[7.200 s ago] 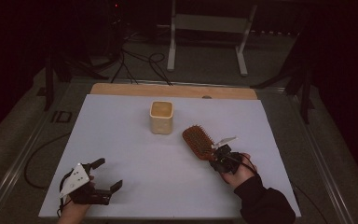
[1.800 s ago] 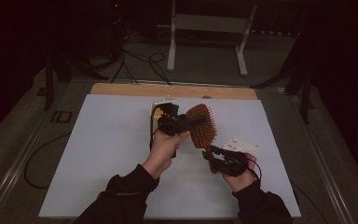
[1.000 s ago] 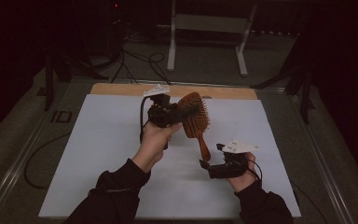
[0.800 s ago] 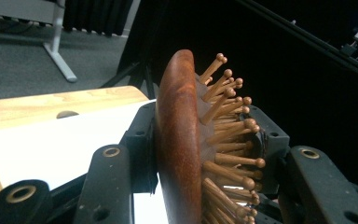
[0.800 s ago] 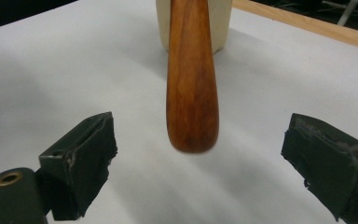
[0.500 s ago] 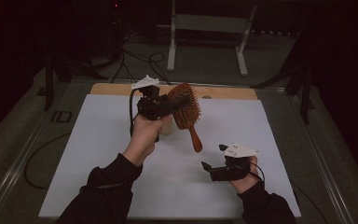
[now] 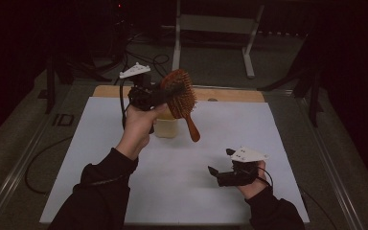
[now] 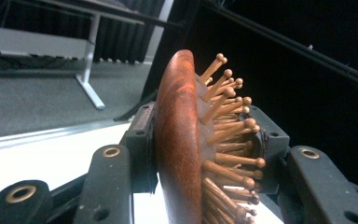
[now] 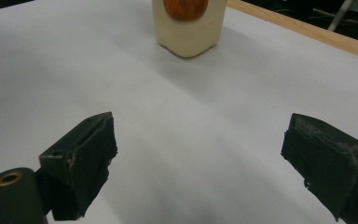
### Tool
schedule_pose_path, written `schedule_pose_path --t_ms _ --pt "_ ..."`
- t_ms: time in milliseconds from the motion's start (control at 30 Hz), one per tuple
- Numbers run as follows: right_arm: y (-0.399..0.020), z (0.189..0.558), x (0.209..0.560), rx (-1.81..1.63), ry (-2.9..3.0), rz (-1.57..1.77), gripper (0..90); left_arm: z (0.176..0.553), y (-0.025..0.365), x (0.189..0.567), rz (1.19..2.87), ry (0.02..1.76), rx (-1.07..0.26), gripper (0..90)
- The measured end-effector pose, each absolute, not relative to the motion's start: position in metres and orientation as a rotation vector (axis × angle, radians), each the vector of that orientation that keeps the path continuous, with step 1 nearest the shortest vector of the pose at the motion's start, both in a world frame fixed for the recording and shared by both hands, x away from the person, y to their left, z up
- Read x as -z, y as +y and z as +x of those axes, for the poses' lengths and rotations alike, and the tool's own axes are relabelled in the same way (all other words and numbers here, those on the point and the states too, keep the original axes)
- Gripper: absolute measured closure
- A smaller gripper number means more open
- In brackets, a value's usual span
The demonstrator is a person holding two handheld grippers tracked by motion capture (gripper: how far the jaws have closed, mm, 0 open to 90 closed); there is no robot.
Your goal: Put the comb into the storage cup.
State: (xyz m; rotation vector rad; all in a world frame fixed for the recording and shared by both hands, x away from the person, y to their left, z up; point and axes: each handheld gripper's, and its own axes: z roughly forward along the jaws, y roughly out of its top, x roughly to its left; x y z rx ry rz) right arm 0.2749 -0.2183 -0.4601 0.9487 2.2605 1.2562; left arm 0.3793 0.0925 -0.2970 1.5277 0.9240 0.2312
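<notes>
A person's left gripper holds a wooden hairbrush in the air above a cream cup, jaws clamped on the brush head, handle slanting down. The right gripper rests low over the white table, jaws wide apart and holding nothing.

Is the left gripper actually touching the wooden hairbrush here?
Touching. The left gripper view shows the left gripper with one pad pressed on the hairbrush back and the other on its bristles; in the high view it is held above the table.
</notes>
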Motion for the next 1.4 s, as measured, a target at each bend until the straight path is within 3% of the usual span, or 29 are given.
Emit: schedule_pose_path --t_ms 867,1400 --pt "-0.218 0.275 0.459 -1.260 2.260 0.940 9.0 0.410 0.135 0.282 1.461 1.021 -0.474 54.0" --pt "-0.218 0.274 0.461 -1.253 2.267 0.924 9.0 0.434 0.142 0.312 1.435 1.106 -0.517 53.9"
